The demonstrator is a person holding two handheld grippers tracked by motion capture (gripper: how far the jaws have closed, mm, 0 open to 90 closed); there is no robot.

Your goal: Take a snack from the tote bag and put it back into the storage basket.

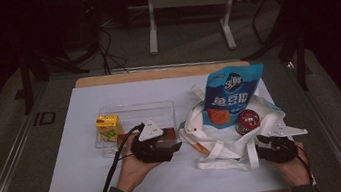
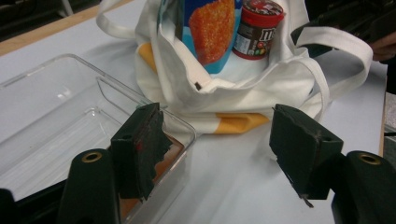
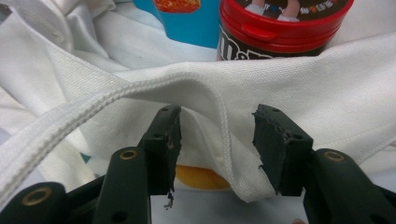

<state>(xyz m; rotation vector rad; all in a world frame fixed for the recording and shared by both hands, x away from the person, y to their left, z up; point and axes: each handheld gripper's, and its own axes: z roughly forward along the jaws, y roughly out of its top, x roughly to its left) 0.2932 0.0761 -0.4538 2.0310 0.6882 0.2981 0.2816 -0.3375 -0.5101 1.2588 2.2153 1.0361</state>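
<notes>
The work in hand is packing a white tote bag (image 1: 225, 143), which lies toward the right side of the tabletop (image 1: 85, 188), nearer the front edge than the back. A blue snack pouch (image 1: 231, 95) and a red-lidded candy jar (image 1: 247, 121) already stand in its mouth. The right tongs (image 3: 217, 149) are spread, with a fold of the bag's hem between the jaws but not pinched. The left tongs (image 2: 219, 149) are spread and empty, over the near right corner of a clear tray (image 1: 160, 112) just left of the bag. A brown item lies in that corner; a yellow carton (image 1: 108, 127) stands at the tray's left end. Likely the step is fetching the next item: the left tongs must drop onto the brown item and close, while the right pinches the hem to keep the bag open.
</notes>
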